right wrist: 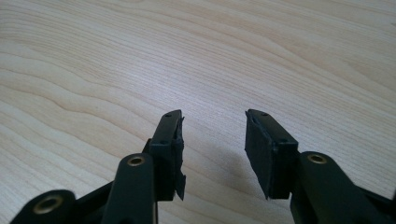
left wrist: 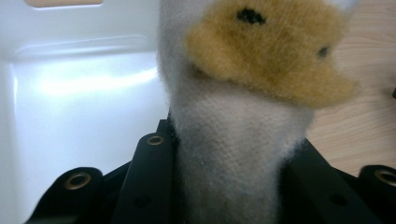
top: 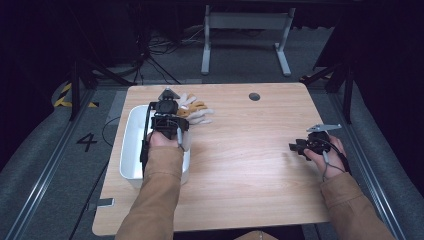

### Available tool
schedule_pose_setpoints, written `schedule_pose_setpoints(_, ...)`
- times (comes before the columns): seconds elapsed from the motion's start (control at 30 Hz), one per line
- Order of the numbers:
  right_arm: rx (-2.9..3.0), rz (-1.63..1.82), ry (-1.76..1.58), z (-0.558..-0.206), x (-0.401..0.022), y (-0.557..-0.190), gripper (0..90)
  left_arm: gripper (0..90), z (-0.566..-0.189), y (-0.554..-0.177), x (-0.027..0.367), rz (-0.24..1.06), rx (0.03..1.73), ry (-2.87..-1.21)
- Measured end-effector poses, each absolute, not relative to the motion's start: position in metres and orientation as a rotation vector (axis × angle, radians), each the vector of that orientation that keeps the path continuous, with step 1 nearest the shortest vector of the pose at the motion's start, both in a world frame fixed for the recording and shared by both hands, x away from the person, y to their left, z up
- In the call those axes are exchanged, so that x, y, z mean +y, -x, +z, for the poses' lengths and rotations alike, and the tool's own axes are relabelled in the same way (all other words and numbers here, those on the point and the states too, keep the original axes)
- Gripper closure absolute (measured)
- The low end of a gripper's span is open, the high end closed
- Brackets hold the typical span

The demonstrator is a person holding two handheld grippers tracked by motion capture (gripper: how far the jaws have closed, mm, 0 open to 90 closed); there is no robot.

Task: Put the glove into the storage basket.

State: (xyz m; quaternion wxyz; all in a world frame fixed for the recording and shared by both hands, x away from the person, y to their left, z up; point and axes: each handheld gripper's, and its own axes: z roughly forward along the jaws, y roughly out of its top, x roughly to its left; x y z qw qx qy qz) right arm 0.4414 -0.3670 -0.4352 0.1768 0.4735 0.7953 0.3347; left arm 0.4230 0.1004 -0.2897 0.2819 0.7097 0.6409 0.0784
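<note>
A soft plush toy [top: 196,111], pale grey-white with an orange-yellow patch, hangs at the table's back left, just right of a white bin [top: 131,131]. My left gripper [top: 172,103] is shut on it. In the left gripper view the toy [left wrist: 243,116] rises from between the black jaws of that gripper [left wrist: 229,140], with two black dots on its orange patch, and the white bin [left wrist: 84,93] lies behind it to the left. My right gripper [top: 299,147] rests low at the table's right side and points left. It stands open [right wrist: 212,126] over bare wood with nothing between its fingers.
The wooden table [top: 250,150] has a small dark round hole [top: 254,96] near its back edge. The bin lies along the left edge, under my left forearm. Beyond the table are a grey desk frame [top: 245,30] and cables on the floor.
</note>
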Motion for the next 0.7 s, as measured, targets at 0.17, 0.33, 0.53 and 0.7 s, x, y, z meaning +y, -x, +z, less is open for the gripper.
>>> schedule_pose_setpoints(0.17,2.248,0.943,-1.345,-0.435,-0.369,-0.441,57.4,70.9,-0.293,-0.424,0.102,0.272,1.786,-1.872)
schedule_pose_setpoints(0.33,2.248,0.932,-1.345,-0.436,-0.37,-0.441,57.3,70.8,-0.295,-0.424,0.107,0.297,1.808,-1.822)
schedule_pose_setpoints(0.53,2.245,0.935,-1.328,-0.435,-0.371,-0.44,57.6,70.6,-0.296,-0.421,0.118,0.363,1.837,-1.785)
schedule_pose_setpoints(0.7,2.242,0.931,-1.328,-0.435,-0.37,-0.44,57.5,70.5,-0.302,-0.418,0.134,0.329,1.886,-1.726)
